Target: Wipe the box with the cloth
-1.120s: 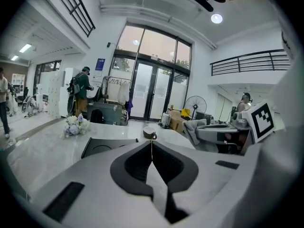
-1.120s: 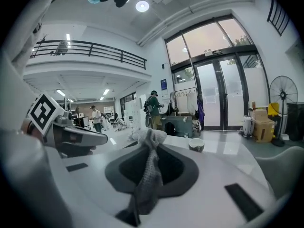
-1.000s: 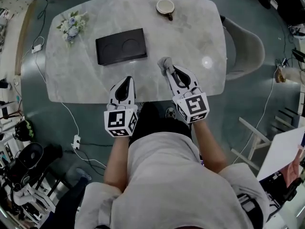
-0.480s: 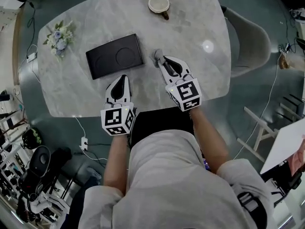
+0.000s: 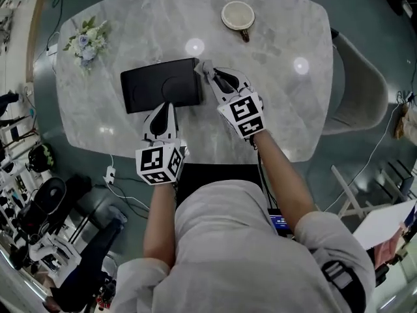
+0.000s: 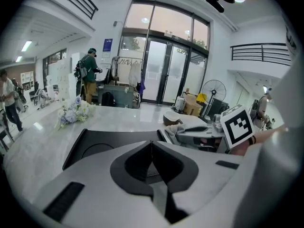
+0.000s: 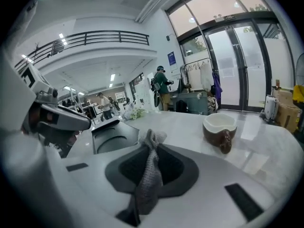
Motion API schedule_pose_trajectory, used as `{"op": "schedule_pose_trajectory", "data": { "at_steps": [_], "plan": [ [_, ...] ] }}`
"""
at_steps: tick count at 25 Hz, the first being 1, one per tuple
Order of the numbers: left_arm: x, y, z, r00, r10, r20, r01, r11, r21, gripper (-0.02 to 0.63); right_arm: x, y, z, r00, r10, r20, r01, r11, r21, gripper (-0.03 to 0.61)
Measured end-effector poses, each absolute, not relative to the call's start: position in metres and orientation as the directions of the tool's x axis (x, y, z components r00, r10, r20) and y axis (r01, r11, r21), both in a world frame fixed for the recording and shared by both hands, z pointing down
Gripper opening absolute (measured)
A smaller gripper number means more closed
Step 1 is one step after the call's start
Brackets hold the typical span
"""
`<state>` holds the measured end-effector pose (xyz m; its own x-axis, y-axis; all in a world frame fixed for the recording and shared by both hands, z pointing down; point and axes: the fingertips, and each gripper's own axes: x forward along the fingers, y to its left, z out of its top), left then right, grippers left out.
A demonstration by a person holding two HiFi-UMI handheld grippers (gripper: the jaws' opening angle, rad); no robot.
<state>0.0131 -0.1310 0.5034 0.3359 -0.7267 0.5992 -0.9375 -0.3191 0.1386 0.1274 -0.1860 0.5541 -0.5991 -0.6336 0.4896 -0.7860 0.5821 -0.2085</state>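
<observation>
Right gripper view: the right gripper (image 7: 151, 144) has its white jaws closed on a grey cloth (image 7: 148, 175). The cloth is knitted and rough. It is squeezed into a narrow strip between the black pads, and a crumpled tuft sticks out past the tips.

In the head view that tuft sits at the far right corner of the box (image 5: 159, 85); whether it touches cannot be told. The box is flat, matte black and rectangular, with two shallow round recesses in its top, and it lies near the middle of the desk (image 5: 280, 109).

The left gripper (image 5: 163, 104) has its jaws pressed together with nothing between them. Its tips sit over the near edge of the box, and contact there is unclear.

Each gripper carries a cube with black-and-white square markers (image 5: 242, 115); no lettering shows on them.

The desk top is pale grey marble with rounded corners and glossy light spots. A cream-lined brown cup (image 5: 238, 16) stands at the far side. A small bunch of pale flowers (image 5: 85, 39) lies at the far left. A grey chair (image 5: 365, 90) is tucked in at the right, partly cut off.

A blue sign (image 6: 107, 44) by the glass doors is too small to read.
</observation>
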Motion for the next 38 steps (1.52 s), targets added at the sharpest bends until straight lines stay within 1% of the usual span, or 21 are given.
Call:
{"op": "schedule_pose_trajectory", "data": {
  "at_steps": [5,12,25,38],
  "plan": [
    [0.009,-0.14,0.518,0.282,-0.733,0.619,-0.958,-0.253,0.137,0.025,0.117,-0.206,0.58,-0.654,-0.567,0.5,-0.744,0.604,-0.288,0.057],
    [0.007,-0.146,0.531,0.246,-0.733,0.634,-0.969,-0.204,0.14,0.023,0.101,-0.219,0.597,-0.672,-0.495,0.55,-0.689,0.69,-0.222,0.057],
    [-0.003,-0.141,0.539,0.235,-0.736,0.635,-0.972,-0.17,0.163,0.023,0.096,-0.208,0.596,-0.68,-0.493,0.543,-0.68,0.7,-0.216,0.057],
    [-0.009,-0.12,0.543,0.271,-0.723,0.636,-0.963,-0.206,0.176,0.023,0.093,-0.177,0.587,-0.669,-0.515,0.536,-0.693,0.692,-0.201,0.056]
  ]
}}
